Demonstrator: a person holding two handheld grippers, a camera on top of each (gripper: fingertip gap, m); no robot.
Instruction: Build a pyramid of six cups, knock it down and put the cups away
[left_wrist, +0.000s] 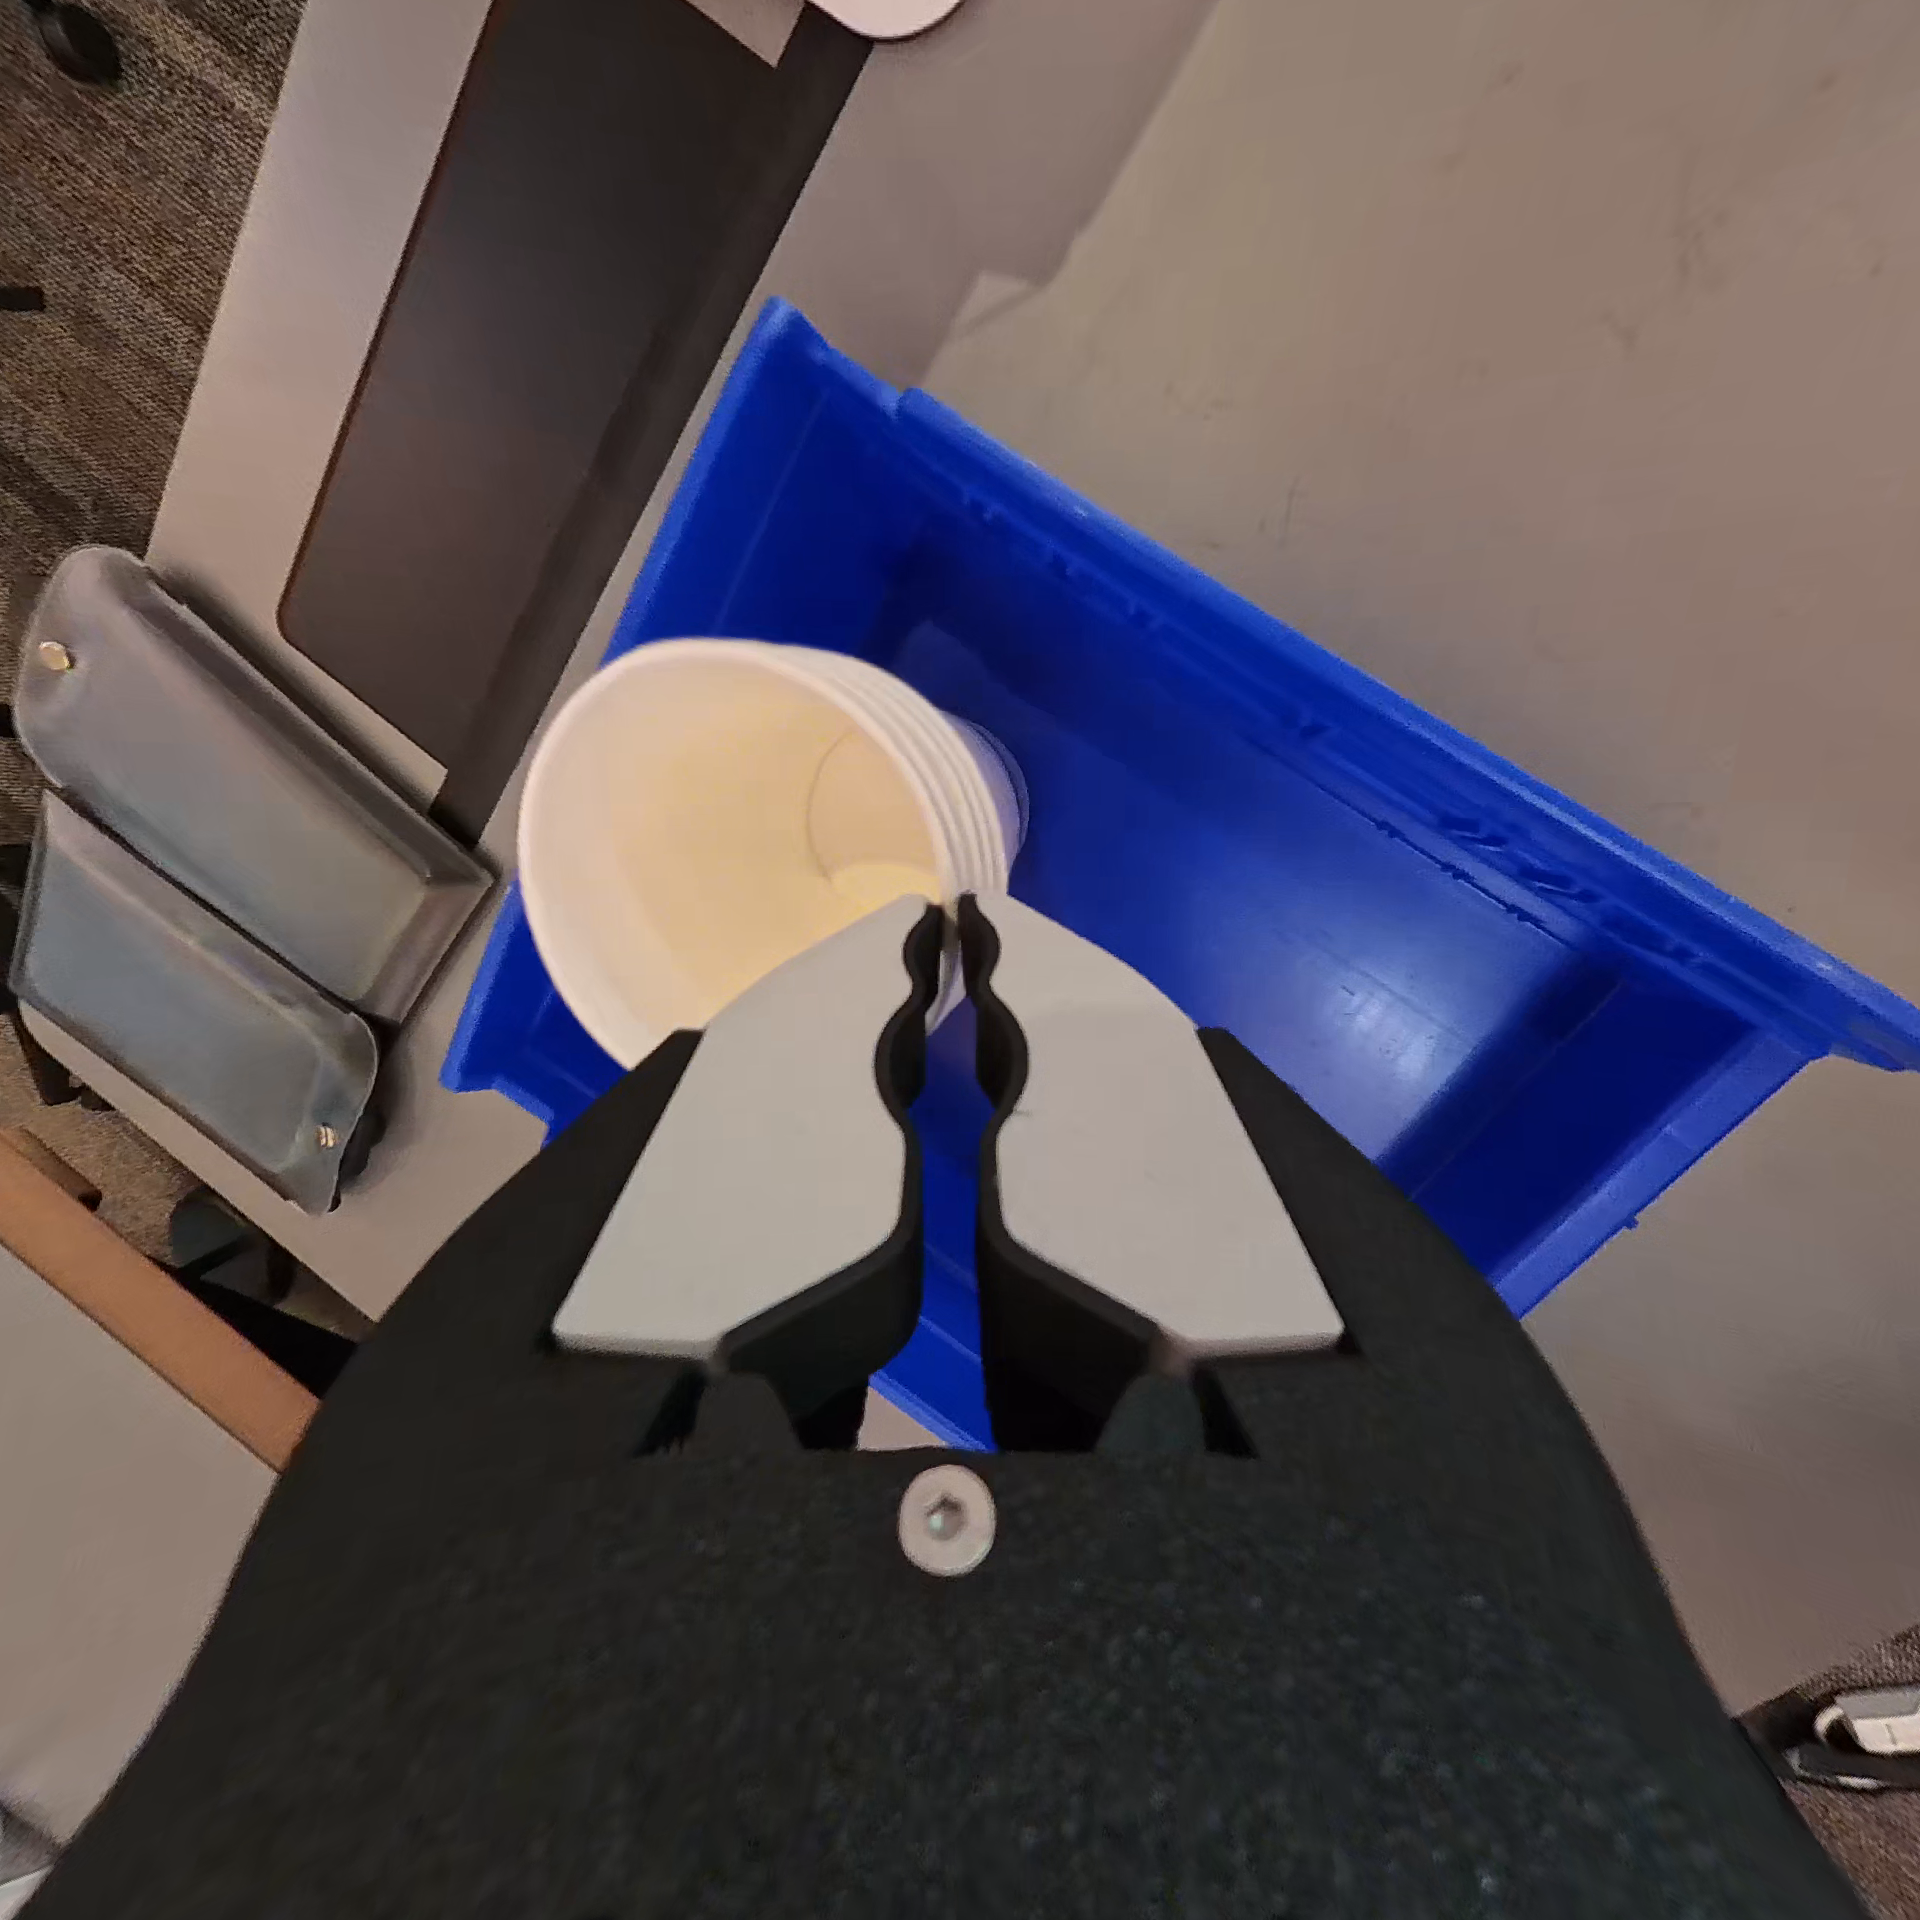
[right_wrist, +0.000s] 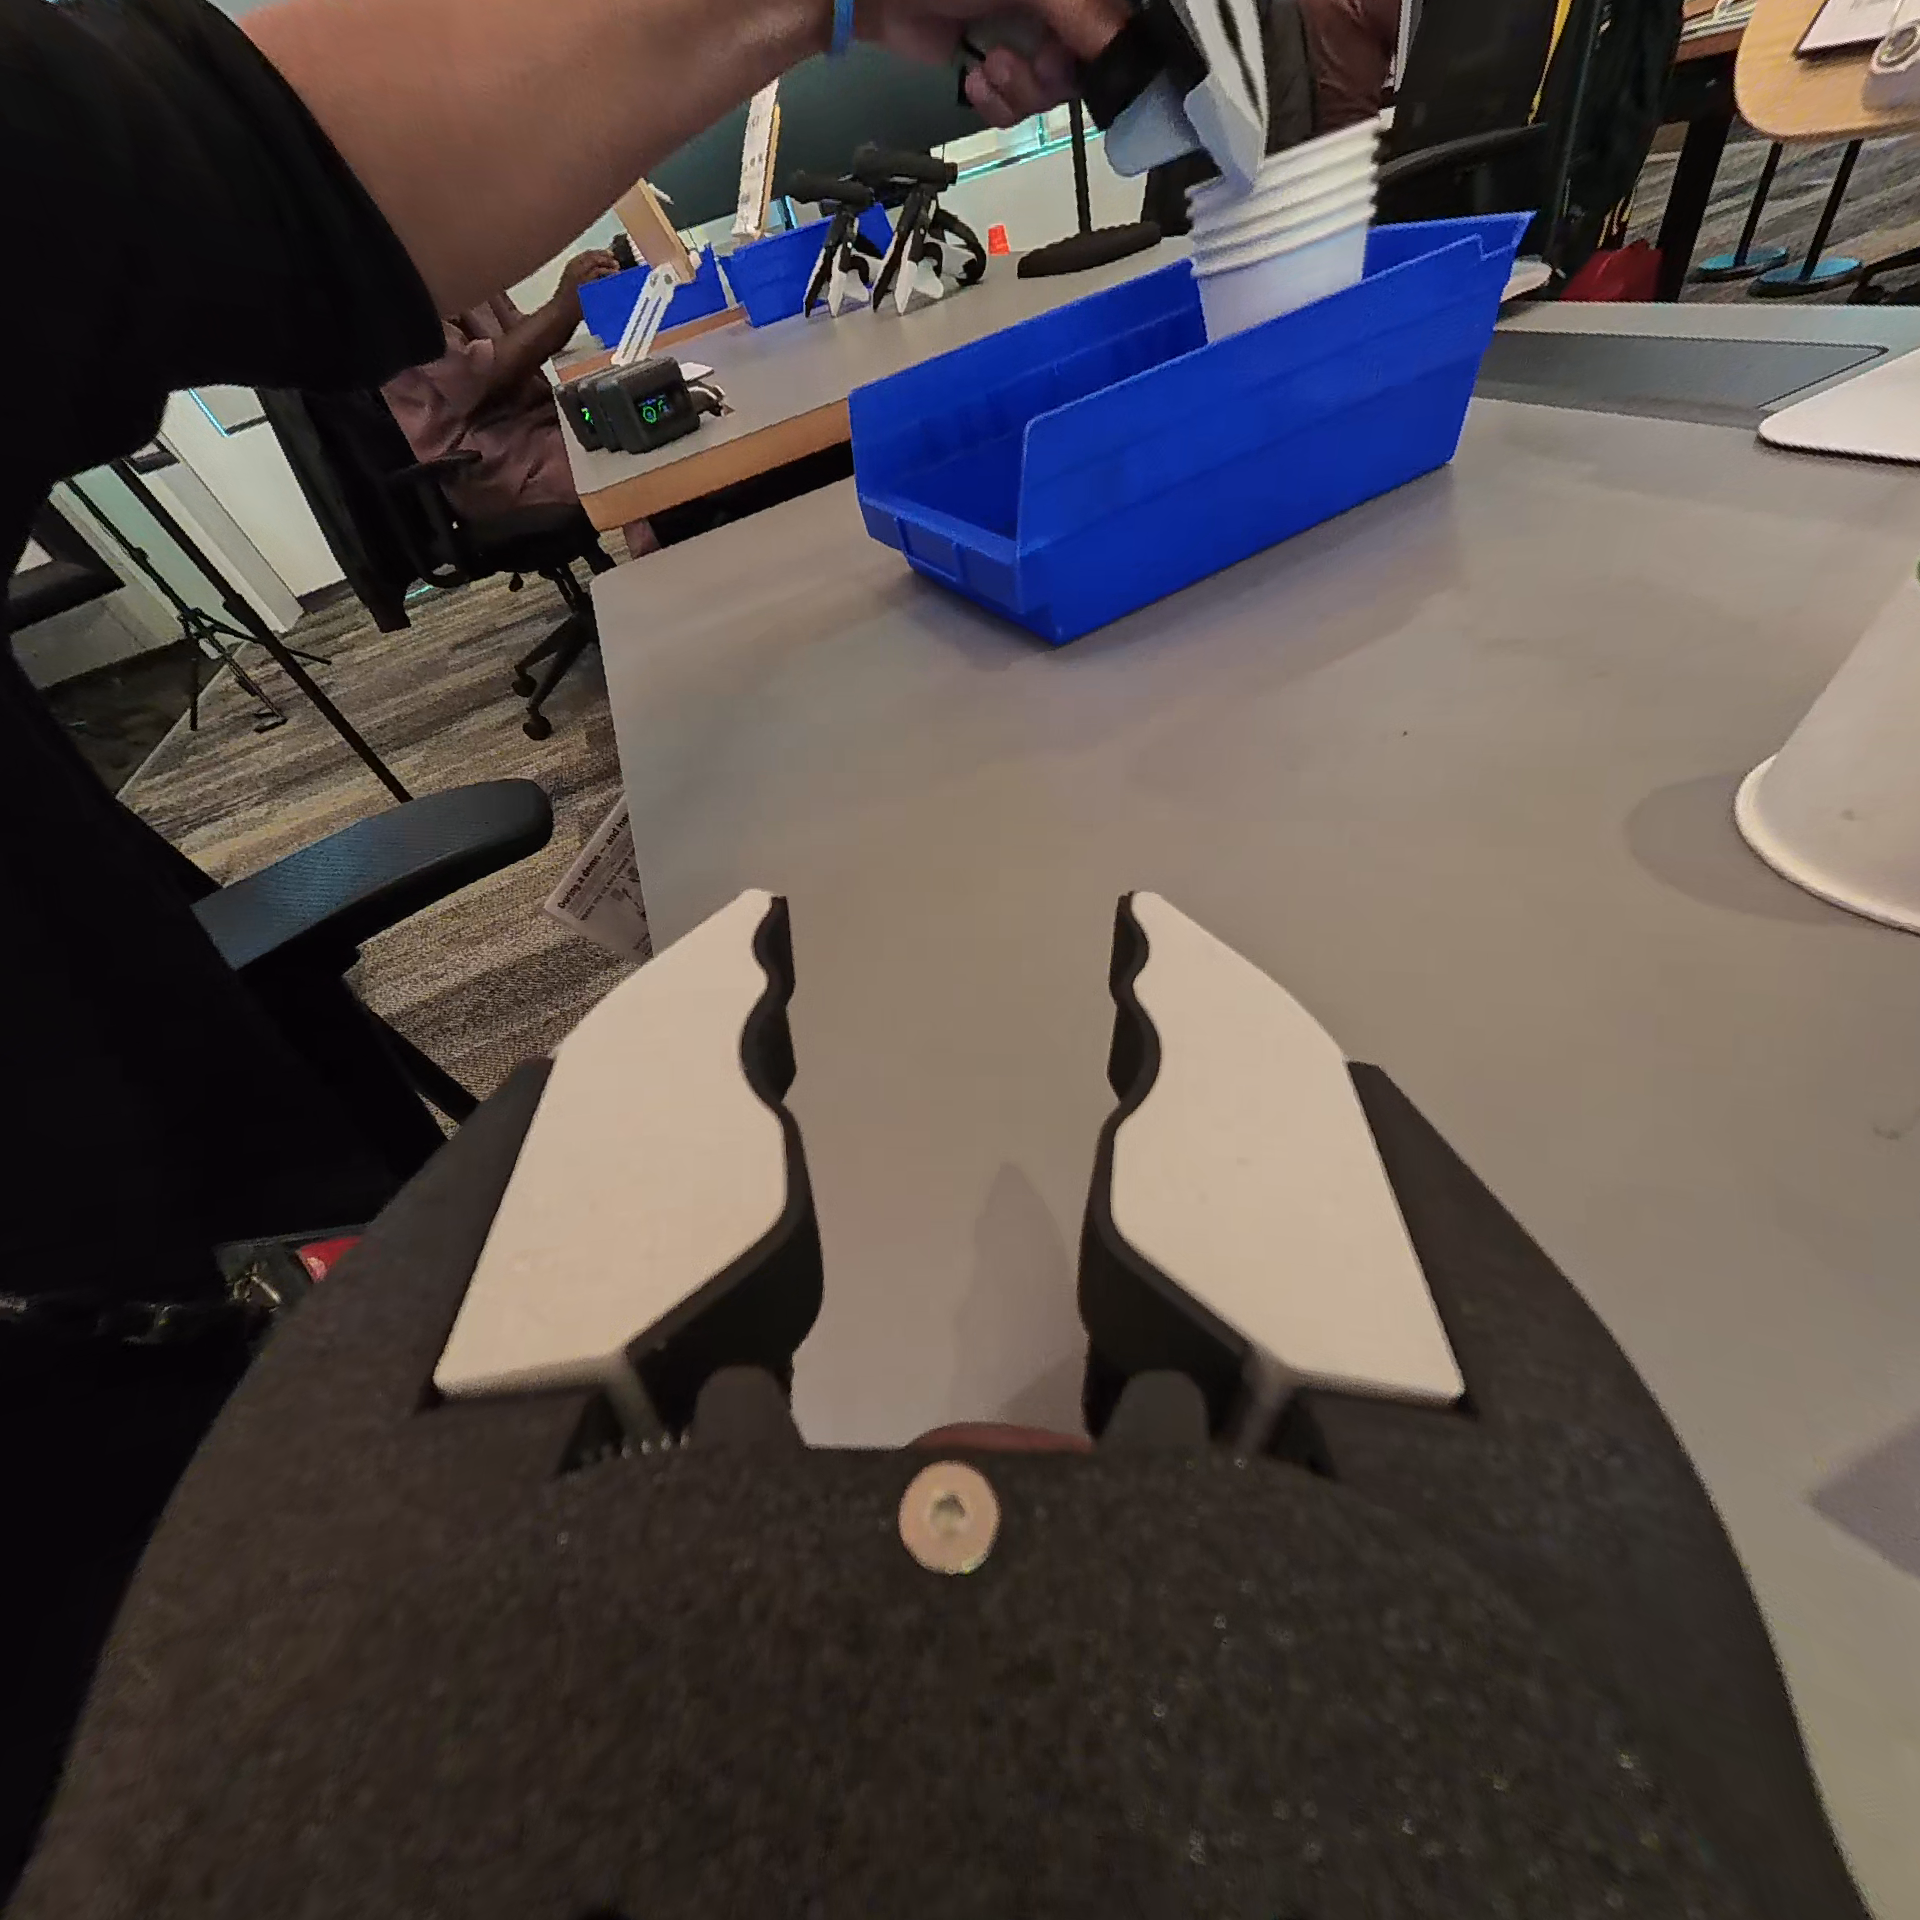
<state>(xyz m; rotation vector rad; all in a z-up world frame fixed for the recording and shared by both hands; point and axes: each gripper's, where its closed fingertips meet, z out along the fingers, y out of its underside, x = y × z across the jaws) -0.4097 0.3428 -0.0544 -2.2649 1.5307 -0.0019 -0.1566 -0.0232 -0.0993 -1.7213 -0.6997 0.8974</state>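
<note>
— Your left tool (left_wrist: 954, 906) has its jaws closed almost together on the rim of the nested stack of white paper cups (left_wrist: 748, 831); one finger sits inside the top cup, the other outside against the ribbed rims

— And where do you have that stack?

— You're holding it tilted over the far end of the blue bin (left_wrist: 1195, 831), mouth toward your camera. From the right wrist view the stack of cups (right_wrist: 1283, 223) hangs with its bottom dipped below the bin's rim; whether it touches the floor of the bin (right_wrist: 1195, 499) you cannot tell from either view

— What about your right tool?

— Your right tool (right_wrist: 951, 914) is spread wide with nothing between its fingers, hovering low over the grey bench (right_wrist: 1143, 748), well back from the bin. Your left arm (right_wrist: 540, 135) reaches across the top of that view to the stack

— Anything else on your bench?

— A white rounded object (right_wrist: 1839, 821) sits at the right edge, and a dark strip (left_wrist: 540, 343) runs beyond the bin
</note>
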